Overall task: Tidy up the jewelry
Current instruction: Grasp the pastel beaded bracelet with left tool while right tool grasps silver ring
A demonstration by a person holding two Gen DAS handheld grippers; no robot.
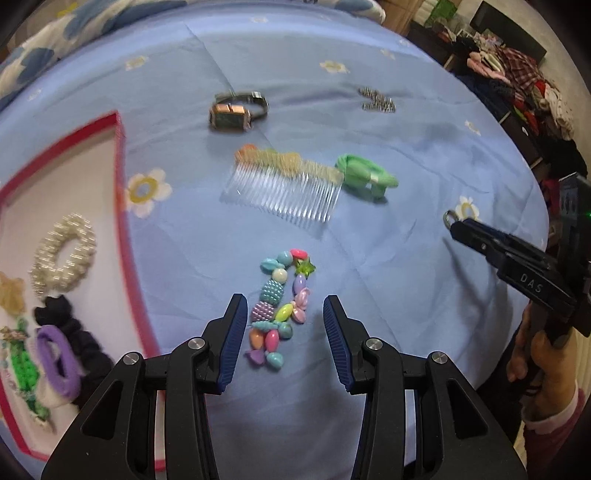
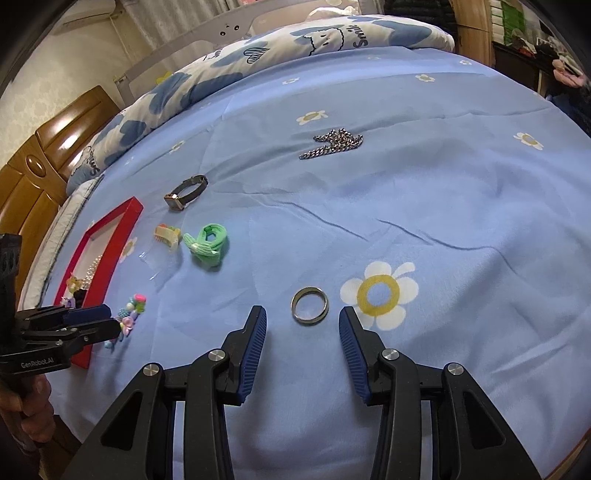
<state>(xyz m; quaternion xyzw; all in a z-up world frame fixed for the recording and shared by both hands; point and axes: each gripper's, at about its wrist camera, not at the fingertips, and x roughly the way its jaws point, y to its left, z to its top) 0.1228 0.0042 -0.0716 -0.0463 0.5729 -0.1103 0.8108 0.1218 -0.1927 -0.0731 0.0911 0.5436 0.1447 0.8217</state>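
The left gripper (image 1: 284,306), jaws apart, straddles a colourful bead bracelet (image 1: 280,308) on the blue sheet (image 1: 388,258).

Light-blue bedsheet (image 2: 424,206) with white-and-yellow flower print: landmark surface. Rolled blue-and-white cartoon quilt (image 2: 258,48) along sheet's far edge. Wooden headboard (image 2: 48,147) beyond sheet's far-left corner. Pale rail panel (image 2: 207,33) behind quilt. Heap of mixed clothes (image 1: 517,85) on dark shelving off sheet's right side.

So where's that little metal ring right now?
The metal ring lies on the blue bedsheet, just ahead of the right gripper, beside a printed white flower.
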